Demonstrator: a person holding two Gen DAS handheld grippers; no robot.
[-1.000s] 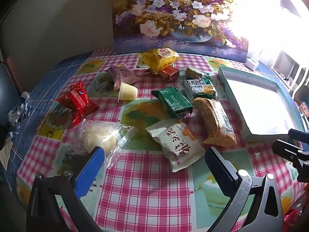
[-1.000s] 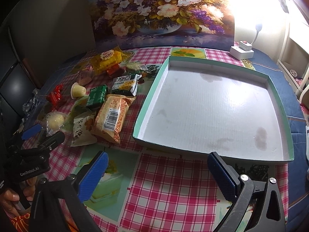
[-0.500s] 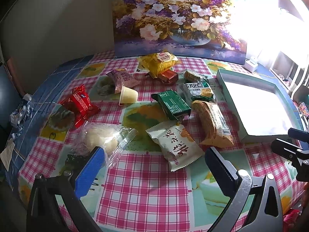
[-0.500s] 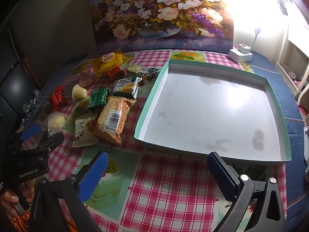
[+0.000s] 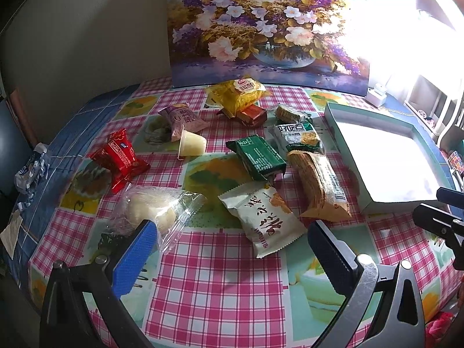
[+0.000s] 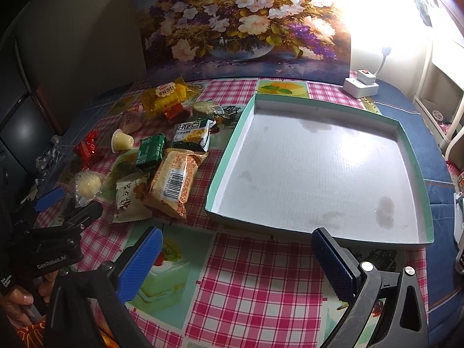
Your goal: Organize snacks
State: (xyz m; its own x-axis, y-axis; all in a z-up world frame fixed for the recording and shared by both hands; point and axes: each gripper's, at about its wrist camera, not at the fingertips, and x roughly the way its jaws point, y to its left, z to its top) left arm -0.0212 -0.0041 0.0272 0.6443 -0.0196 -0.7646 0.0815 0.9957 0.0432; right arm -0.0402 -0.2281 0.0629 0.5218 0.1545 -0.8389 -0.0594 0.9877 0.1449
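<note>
Several wrapped snacks lie on the checked tablecloth: a white packet (image 5: 262, 217), a tan biscuit pack (image 5: 319, 184), a green pack (image 5: 256, 156), a red pack (image 5: 117, 159), a clear-wrapped bun (image 5: 150, 213), a jelly cup (image 5: 190, 145) and a yellow bag (image 5: 236, 94). An empty shallow box (image 6: 319, 162) with a teal rim lies to their right. My left gripper (image 5: 232, 249) is open and empty, just short of the white packet. My right gripper (image 6: 236, 256) is open and empty, in front of the box's near edge.
A flower painting (image 5: 261, 26) leans against the wall behind the snacks. A white power strip (image 6: 361, 85) sits at the back right. Crumpled wrappers (image 5: 30, 171) lie at the left table edge. The left gripper's body (image 6: 55, 240) shows at the right view's lower left.
Both grippers have drawn back and risen slightly, so the snacks and the box look a little farther away. Both jaws stay open. Nothing on the table has moved.
</note>
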